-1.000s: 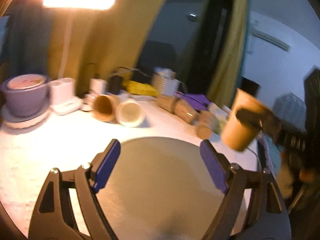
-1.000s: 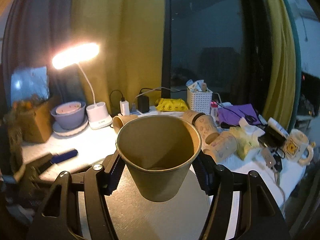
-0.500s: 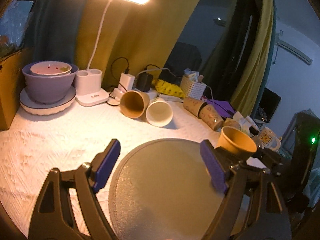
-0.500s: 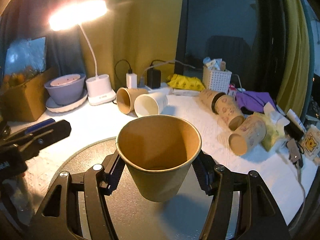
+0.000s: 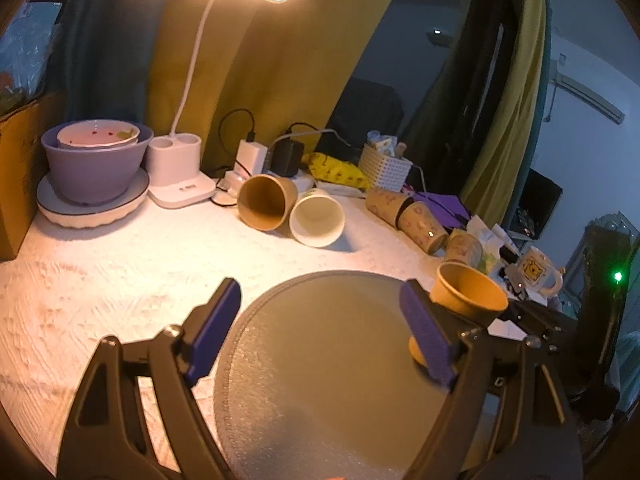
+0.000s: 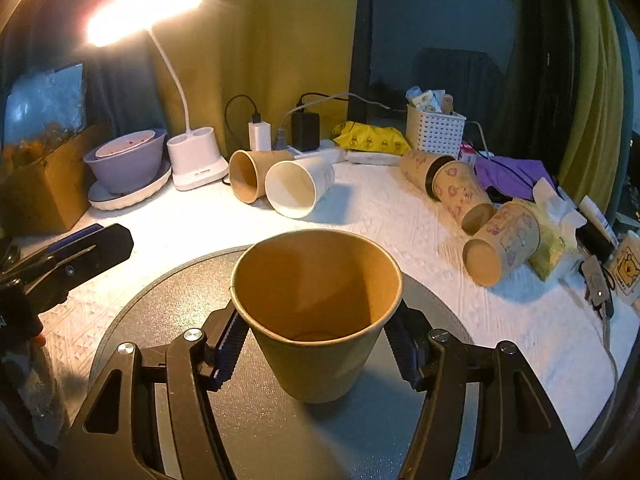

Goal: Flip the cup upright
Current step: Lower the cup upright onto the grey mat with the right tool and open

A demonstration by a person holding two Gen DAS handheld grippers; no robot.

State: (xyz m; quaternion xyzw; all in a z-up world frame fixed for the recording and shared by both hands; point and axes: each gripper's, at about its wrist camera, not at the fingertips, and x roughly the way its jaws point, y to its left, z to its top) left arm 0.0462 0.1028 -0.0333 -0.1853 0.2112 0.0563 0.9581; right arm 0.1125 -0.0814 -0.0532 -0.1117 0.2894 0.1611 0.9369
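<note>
Right gripper clamped on the cup at mid-wall, mouth up, base at or just above the grey mat; contact hard to tell. Held low on the body, probably to keep the rim from crushing and the cup level for setting down. Left gripper spread wide, empty, beside the cup, apparently on standby. Flip seemingly done; release remaining.

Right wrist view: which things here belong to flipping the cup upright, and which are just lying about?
Part of the job:
- brown paper cup, mouth up, gripped by the right gripper
- round grey mat under it
- left gripper, open, holding nothing

Lying about:
- tipped brown cup and white cup
- patterned cups
- desk lamp
- purple bowl
- white basket
</note>
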